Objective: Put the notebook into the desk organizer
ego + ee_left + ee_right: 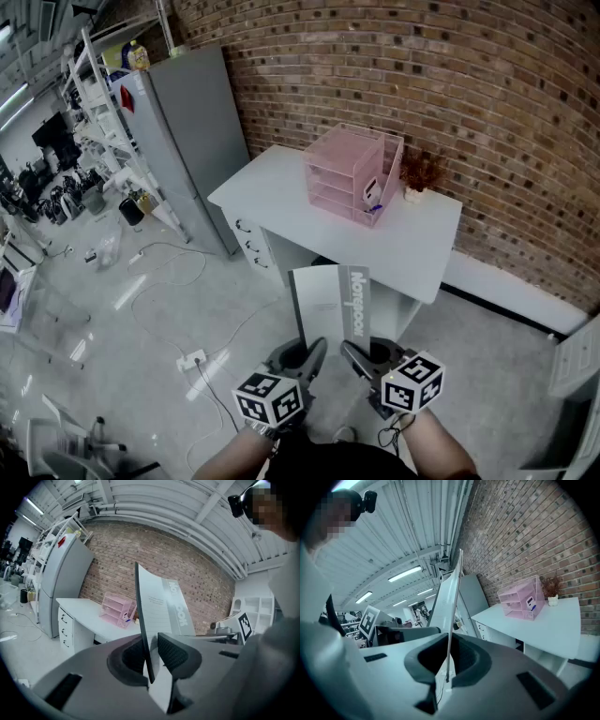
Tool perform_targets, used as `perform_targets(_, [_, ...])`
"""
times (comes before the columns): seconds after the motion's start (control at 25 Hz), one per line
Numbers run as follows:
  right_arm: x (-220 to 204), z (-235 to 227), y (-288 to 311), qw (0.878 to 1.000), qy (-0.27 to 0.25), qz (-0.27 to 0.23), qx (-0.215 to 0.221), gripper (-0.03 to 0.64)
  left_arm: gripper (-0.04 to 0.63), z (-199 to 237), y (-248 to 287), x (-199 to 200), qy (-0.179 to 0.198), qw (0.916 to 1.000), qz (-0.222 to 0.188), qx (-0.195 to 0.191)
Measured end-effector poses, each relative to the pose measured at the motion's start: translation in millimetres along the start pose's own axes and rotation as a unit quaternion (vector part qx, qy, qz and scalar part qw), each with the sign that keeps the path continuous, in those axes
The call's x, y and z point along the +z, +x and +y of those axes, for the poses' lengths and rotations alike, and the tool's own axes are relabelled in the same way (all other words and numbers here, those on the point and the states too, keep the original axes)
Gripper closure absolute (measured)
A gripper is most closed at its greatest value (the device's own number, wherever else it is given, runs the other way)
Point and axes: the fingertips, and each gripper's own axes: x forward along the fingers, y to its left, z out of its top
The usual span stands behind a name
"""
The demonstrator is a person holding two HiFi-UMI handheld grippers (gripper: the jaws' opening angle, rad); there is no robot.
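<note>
Carrying step: notebook [330, 302] held upright, well short of the desk [272, 187]. Left gripper [307, 359] and right gripper [359, 361] both clamp its bottom edge. Desk organizer [349, 173] is at 12 o'clock. Next I'd close in and align with a tray slot. Plant [419, 174] sits at its 3 o'clock, and floor cables [192, 359] at 8 could trip.

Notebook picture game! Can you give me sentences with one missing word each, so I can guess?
The desk organizer on the white desk is ___ in colour.
The wall behind it is built of ___.
The notebook is pinched by the left gripper and the right gripper, which makes ___ grippers.
Missing words: pink; bricks; two.
</note>
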Motion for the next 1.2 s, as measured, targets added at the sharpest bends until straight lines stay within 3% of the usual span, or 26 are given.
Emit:
perform_targets(0.6, [-1, 1, 24, 1.000, 0.005, 0.004, -0.003, 0.594, 0.526, 25, -2, 4, -0.010, 0.9999, 0.009, -0.003])
perform_targets(1.2, [6, -16, 116, 0.999, 0.036, 0.020, -0.033, 0.594, 0.526, 115, 11, 26, -0.033, 0.9984, 0.033, -0.032])
